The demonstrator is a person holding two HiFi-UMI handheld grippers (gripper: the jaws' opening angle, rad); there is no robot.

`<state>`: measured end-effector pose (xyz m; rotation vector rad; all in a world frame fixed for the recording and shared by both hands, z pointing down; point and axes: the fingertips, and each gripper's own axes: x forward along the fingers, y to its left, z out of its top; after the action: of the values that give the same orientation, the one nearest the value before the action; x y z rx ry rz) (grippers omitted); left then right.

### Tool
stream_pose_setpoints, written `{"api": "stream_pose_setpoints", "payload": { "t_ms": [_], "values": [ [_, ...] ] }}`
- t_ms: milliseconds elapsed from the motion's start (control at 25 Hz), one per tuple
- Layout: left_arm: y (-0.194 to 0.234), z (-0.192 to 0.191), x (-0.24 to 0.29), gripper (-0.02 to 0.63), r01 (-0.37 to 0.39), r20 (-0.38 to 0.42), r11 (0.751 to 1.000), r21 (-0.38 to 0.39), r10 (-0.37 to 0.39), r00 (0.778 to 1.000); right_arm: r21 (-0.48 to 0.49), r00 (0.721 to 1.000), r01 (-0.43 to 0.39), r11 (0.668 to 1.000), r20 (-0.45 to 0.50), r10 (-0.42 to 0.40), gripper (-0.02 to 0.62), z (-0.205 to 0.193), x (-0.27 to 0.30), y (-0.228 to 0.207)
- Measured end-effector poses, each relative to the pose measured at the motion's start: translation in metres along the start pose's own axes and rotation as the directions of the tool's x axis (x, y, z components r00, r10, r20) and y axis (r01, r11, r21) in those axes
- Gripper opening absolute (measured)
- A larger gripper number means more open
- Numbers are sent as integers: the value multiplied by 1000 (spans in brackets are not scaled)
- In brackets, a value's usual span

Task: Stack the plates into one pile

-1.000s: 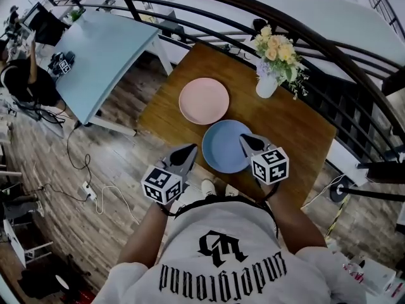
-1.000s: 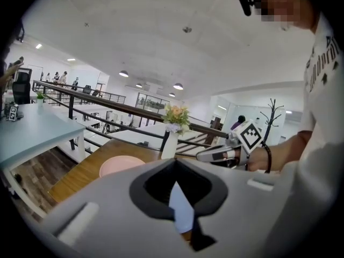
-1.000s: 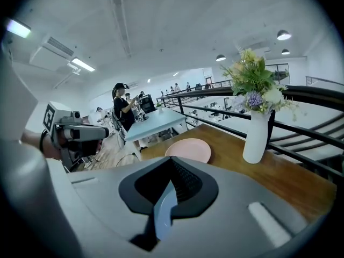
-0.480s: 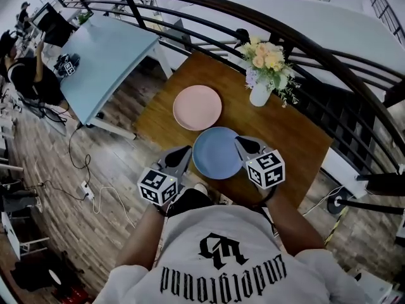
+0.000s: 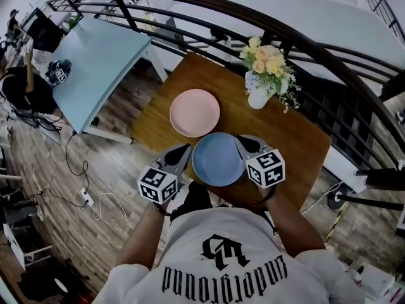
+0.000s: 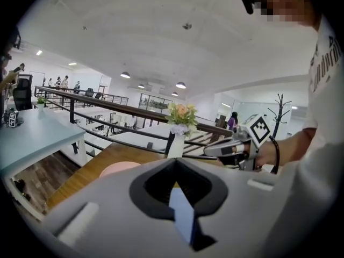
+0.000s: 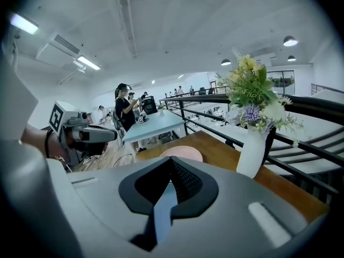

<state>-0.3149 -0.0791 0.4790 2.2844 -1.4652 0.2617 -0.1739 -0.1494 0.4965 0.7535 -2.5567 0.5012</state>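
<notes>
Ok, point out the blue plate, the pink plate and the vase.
blue plate (image 5: pixel 218 159): head view, centre of its face.
pink plate (image 5: pixel 195 113): head view, centre of its face.
vase (image 5: pixel 257 98): head view, its white body.

The round blue plate (image 5: pixel 218 159) and round pink plate (image 5: pixel 194 113) look smooth, matt; the brown surface (image 5: pixel 291 135) is grained wood.

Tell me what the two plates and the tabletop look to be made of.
Blue plate: matte plastic or glazed ceramic; the flat, even colour with no glare leaves it open. Pink plate: the same look, smooth and uniform, with a thin raised rim. Table: probably wood or wood veneer, warm brown with a satin surface; the grain is too faint to confirm.
</notes>
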Motion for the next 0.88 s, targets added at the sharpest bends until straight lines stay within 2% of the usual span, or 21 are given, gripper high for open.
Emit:
{"api": "stream_pose_setpoints", "payload": {
  "t_ms": [600, 760, 880],
  "values": [
    [96, 14, 40, 46, 64, -68, 998, -8, -64, 996, 69, 995, 59, 996, -83, -54, 5, 21, 97, -28],
    [118, 10, 58, 46, 85, -88, 996, -17, -86, 992, 109, 992, 77, 991, -111, -64, 6, 16, 123, -38],
    [127, 5, 75, 46, 109, -112, 994, -29, -112, 987, 147, 987, 93, 985, -147, -71, 34, 4, 139, -48]
  ]
}}
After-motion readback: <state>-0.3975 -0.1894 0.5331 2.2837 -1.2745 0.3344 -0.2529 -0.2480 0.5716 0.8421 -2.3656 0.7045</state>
